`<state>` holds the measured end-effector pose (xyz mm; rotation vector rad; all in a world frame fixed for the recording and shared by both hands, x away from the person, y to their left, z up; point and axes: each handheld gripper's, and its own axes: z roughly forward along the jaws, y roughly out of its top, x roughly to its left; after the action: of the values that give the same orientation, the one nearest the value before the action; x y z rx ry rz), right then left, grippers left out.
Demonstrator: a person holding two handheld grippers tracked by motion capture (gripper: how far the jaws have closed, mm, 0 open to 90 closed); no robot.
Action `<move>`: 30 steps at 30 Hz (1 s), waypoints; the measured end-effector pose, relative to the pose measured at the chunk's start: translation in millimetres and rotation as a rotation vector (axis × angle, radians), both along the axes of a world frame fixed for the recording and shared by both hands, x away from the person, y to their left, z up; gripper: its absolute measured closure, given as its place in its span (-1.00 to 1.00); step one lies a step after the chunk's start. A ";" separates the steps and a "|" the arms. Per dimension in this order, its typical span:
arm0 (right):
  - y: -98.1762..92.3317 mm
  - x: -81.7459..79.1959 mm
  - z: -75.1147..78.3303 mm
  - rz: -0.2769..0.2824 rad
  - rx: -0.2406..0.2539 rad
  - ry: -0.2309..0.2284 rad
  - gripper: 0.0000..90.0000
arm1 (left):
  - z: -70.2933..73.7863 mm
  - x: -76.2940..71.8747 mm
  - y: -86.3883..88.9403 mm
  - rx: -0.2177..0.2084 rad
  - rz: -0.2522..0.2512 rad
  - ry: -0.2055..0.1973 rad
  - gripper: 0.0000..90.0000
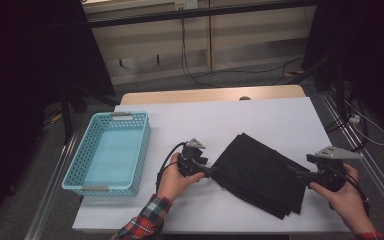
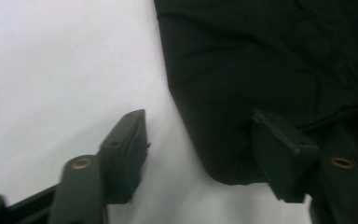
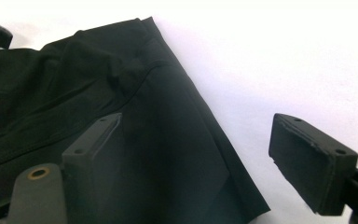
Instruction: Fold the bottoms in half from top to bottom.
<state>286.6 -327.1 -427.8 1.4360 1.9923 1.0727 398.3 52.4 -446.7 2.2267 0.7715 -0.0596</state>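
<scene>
A folded black cloth (image 1: 260, 172) lies on the white table (image 1: 220, 120), right of the middle. My left gripper (image 1: 211, 172) is at the cloth's left corner, held low over the table. In the left gripper view its jaws stand apart (image 2: 198, 116); the rounded folded corner of the cloth (image 2: 261, 56) reaches in between them and one jaw lies over the fabric. My right gripper (image 1: 295, 174) is at the cloth's right edge. In the right gripper view its jaws are wide (image 3: 198, 119), one over the cloth (image 3: 74, 84), the other over bare table.
A light blue plastic basket (image 1: 145, 145) with nothing in it stands at the table's left side. The table's wooden far edge (image 1: 210, 94) lies beyond the white sheet. Cables and dark stands surround the table on the floor.
</scene>
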 end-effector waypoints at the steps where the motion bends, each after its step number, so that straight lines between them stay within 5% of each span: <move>1: 0.4 0.1 0.0 0.001 0.001 0.002 -0.58 | -0.8 -0.2 -0.3 0.000 -0.001 0.007 -0.02; 20: 2.5 1.1 1.3 -0.001 0.005 -0.012 -0.58 | -1.9 -2.3 -4.5 -0.008 -0.019 0.093 0.78; 30: -0.6 -0.3 2.5 -0.002 0.012 -0.020 -0.58 | 16.9 18.8 14.0 -0.002 0.016 0.129 0.85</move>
<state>286.3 -327.6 -425.2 1.4273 1.9739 1.0955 417.1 66.4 -429.8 2.2310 0.8585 -0.1971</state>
